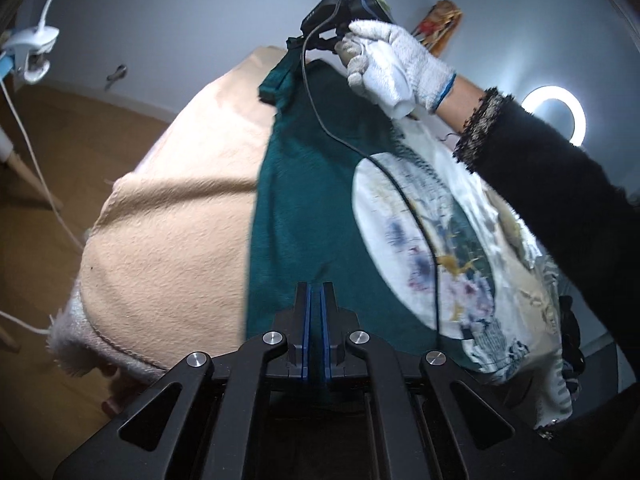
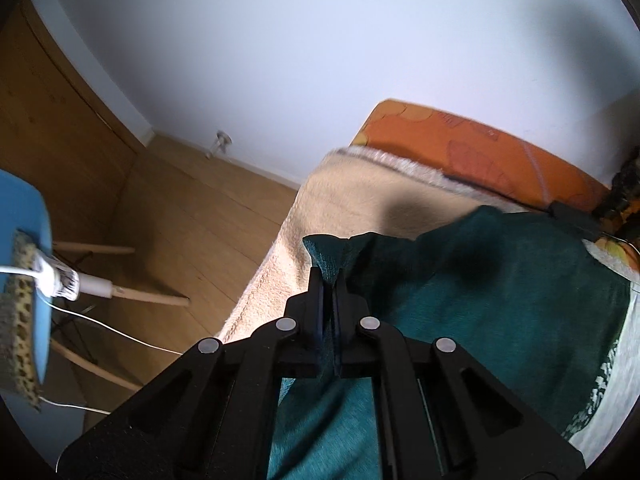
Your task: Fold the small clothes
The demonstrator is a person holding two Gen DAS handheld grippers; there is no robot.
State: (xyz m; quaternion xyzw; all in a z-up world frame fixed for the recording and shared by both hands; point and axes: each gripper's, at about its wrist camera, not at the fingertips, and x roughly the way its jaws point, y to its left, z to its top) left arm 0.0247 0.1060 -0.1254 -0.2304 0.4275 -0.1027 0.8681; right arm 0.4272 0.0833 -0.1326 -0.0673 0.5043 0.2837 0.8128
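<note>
A dark teal garment [image 1: 304, 200] with a round white print [image 1: 424, 248] lies spread on a beige blanket [image 1: 172, 220]. At the bottom of the left wrist view my left gripper [image 1: 316, 286] is shut, pinching the garment's near edge between its blue pads. At the far end a hand in a white glove [image 1: 392, 64] holds my right gripper [image 1: 294, 44], which pinches the garment's far corner and lifts it slightly. In the right wrist view my right gripper [image 2: 329, 276] is shut on a bunched corner of the teal garment [image 2: 500, 280].
The blanket [image 2: 340, 192] ends at a fringed edge above a wooden floor [image 2: 192, 220]. An orange cushion [image 2: 460, 136] lies behind it. A blue chair [image 2: 36, 280] with a clamped lamp and white cable stands on the left. A ring light [image 1: 554, 114] glows at the right.
</note>
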